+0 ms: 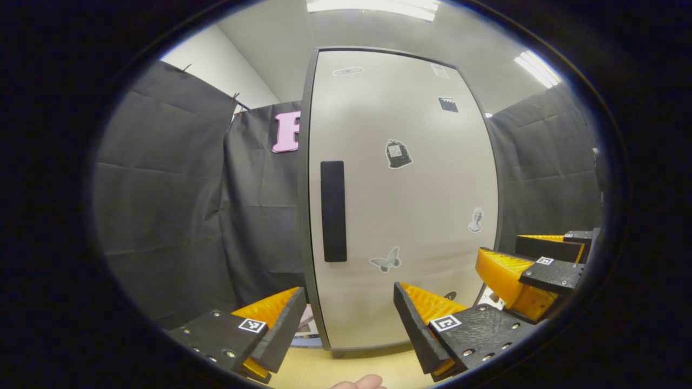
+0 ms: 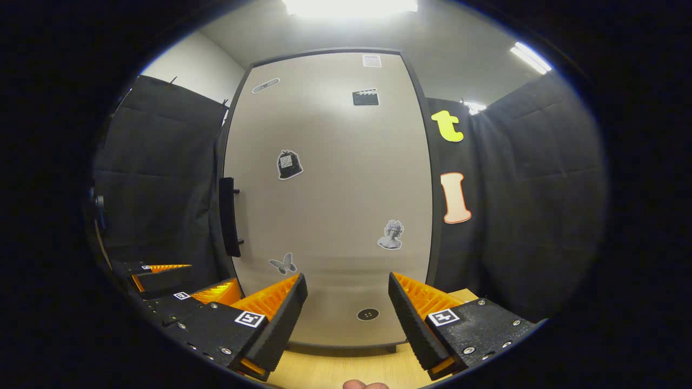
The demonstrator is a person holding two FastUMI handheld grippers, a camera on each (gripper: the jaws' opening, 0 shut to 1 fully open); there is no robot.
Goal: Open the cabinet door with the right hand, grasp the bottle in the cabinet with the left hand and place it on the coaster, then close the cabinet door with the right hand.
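Cabinet door (image 1: 403,200) shut, flat and pale, taking up the middle of the left gripper view, standing on a light wooden tabletop (image 1: 346,367). Same door (image 2: 330,200) square ahead in the right gripper view, tabletop (image 2: 346,370) below it. Dark upright handle (image 1: 333,212) near the door's left edge; from the right gripper view seen edge-on (image 2: 230,216), sticking out from the left side of the door. Bottle hidden behind the shut door; coaster not made out.

Left gripper (image 1: 348,324) held level, low before the door, pointing at its lower part just right of the handle; jaws wide apart, nothing between them. Right gripper (image 2: 346,313) likewise level and low, aimed at the door's lower middle, jaws spread with nothing gripped. Right gripper also at the right edge of the left gripper view (image 1: 532,270), beside the left one. Left gripper at the lower left of the right gripper view (image 2: 173,283).

Small stickers on the door: butterfly (image 1: 385,261), bust (image 2: 391,235). Fingertip (image 1: 359,383) at the bottom edge.
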